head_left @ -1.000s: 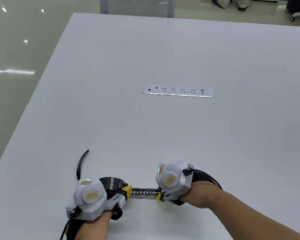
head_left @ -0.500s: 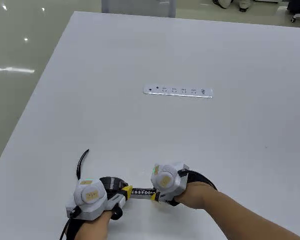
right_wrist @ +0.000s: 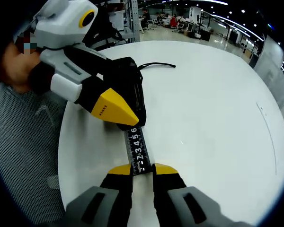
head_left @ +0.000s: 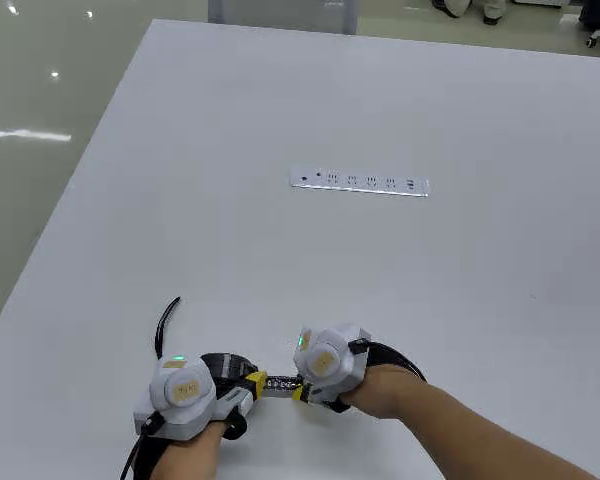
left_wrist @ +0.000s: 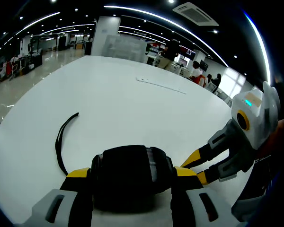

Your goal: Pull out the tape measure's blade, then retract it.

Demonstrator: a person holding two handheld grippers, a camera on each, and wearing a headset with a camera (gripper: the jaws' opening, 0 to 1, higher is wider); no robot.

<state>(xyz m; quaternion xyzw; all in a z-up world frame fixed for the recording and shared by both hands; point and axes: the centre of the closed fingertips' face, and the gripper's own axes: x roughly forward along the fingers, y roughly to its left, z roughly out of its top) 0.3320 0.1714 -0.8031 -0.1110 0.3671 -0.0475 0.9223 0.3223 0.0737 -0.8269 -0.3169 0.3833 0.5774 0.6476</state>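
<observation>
- We see the left gripper (head_left: 248, 385) clamped across the black tape measure (left_wrist: 130, 172), one yellow jaw on each flank. The tape measure sits on the white table (head_left: 380, 110), near its front edge.
- The right gripper (right_wrist: 143, 169) has its jaws closed in on the blade (right_wrist: 136, 146), pinching its free end.
- Key relation: the blade's long axis runs straight from the tape measure's mouth to the right jaws, roughly left-to-right in the head view. Only a short run is out, so the grippers are close together.
- We judge the next move goes along that line. The right gripper moves away to lengthen the blade or toward the mouth to feed it back, and the left only anchors.
- A black wrist strap (head_left: 165, 325) trails off to the left, and a power strip (head_left: 360, 183) lies well apart.
</observation>
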